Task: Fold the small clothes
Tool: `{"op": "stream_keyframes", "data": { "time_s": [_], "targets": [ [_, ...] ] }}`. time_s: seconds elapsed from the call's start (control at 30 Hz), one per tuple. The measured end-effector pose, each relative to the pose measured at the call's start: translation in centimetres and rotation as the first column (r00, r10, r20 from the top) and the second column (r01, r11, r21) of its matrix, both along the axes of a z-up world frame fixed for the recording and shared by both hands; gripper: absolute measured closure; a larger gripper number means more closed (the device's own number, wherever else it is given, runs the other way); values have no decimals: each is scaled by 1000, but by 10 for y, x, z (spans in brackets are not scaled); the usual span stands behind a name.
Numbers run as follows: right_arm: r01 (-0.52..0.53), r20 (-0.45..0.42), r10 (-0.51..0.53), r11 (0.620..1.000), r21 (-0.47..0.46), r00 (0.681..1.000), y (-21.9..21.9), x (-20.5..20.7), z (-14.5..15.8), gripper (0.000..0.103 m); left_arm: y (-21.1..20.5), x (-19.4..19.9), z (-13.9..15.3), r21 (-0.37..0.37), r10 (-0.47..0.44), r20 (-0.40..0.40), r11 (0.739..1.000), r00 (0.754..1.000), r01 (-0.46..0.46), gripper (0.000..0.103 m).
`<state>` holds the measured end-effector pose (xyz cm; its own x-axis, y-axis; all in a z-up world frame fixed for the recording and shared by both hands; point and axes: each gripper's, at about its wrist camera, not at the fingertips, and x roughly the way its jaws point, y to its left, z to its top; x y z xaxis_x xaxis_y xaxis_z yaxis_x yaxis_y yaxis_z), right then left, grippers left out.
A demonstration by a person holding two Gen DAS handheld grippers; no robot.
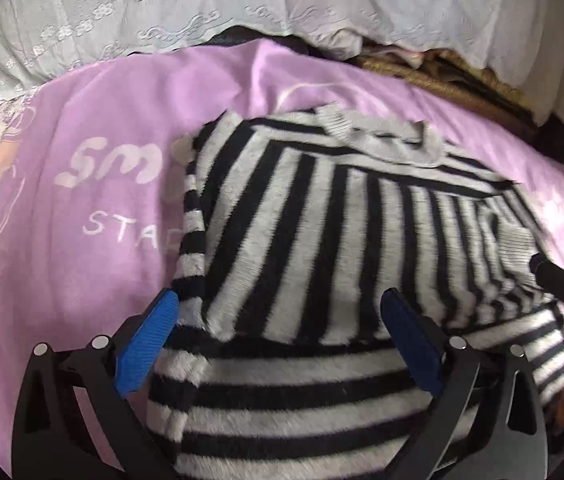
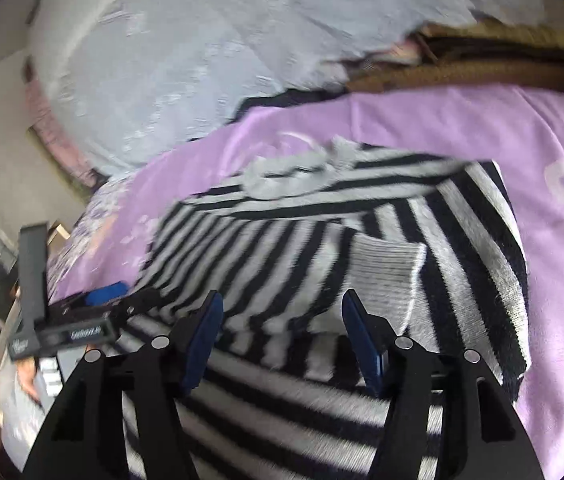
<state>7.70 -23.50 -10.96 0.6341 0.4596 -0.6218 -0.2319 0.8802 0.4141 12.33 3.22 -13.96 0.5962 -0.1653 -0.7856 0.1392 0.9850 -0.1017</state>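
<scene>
A black-and-white striped sweater (image 1: 322,240) lies spread on a lilac blanket (image 1: 81,140) that covers the bed, its grey ribbed collar (image 1: 386,136) toward the far edge where a pale lace-trimmed cover (image 1: 161,12) is heaped; both sleeves are folded in across the body, so their stripes cross those of the chest, and 1 ribbed grey cuff (image 2: 386,272) rests on the front near the middle; the left gripper (image 1: 282,344) hangs over the near hem with its 2 blue-padded fingers (image 1: 145,344) spread wide, nothing pinched between them, the sweater simply lying beneath; the right gripper (image 2: 282,344) points down at the cuff, its fingers apart as well, narrower than the left pair, and gripping nothing that I can see; a brown woven mat (image 2: 482,68) shows past the blanket's far right corner; white lettering on the blanket sits left of the sweater.
</scene>
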Motion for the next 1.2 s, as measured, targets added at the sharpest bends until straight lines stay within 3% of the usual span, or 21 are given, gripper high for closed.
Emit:
{"op": "stream_keyframes", "data": {
  "time_s": [0.07,0.13,0.43,0.47,0.53,0.57,0.67,0.8,0.97,1.1,1.2],
  "targets": [
    [-16,-20,15,999,-42,1000,3,-3,-6,33,-3,-2,0,16,-12,-3,1000,1000,12,5],
    [-22,-85,20,999,-32,996,-3,7,-27,33,-11,4,-23,83,5,-48,997,999,-1,4],
    [37,31,-36,999,-32,999,-16,-8,4,33,8,-34,0,55,56,12,997,998,-56,4],
    [42,5,-41,998,-37,999,-18,0,-1,31,12,-28,-5,67,74,-8,995,997,-73,4],
    [32,-99,-36,999,-44,994,-24,17,-25,26,21,-6,-36,82,99,-125,993,987,-89,4],
    [35,-79,-37,999,-35,996,-27,16,-29,26,26,-6,-38,45,100,-118,994,988,-95,4],
    [53,-74,-58,996,-67,996,-30,3,-19,25,34,-16,-27,42,131,-98,991,986,-128,4],
    [53,-21,-54,998,-36,998,-46,-34,-7,25,52,-50,-20,-14,113,-97,993,989,-115,4],
    [113,-30,-116,990,-78,993,-73,-87,-17,19,70,-90,-22,-34,94,-105,995,990,-98,4],
    [142,-55,-153,974,-175,987,-75,-113,-28,16,63,-123,-30,51,70,-90,997,993,-66,4],
    [131,-52,-143,975,-179,988,-76,-127,-30,13,58,-140,-31,89,63,-72,994,995,-56,5]
  ]
}}
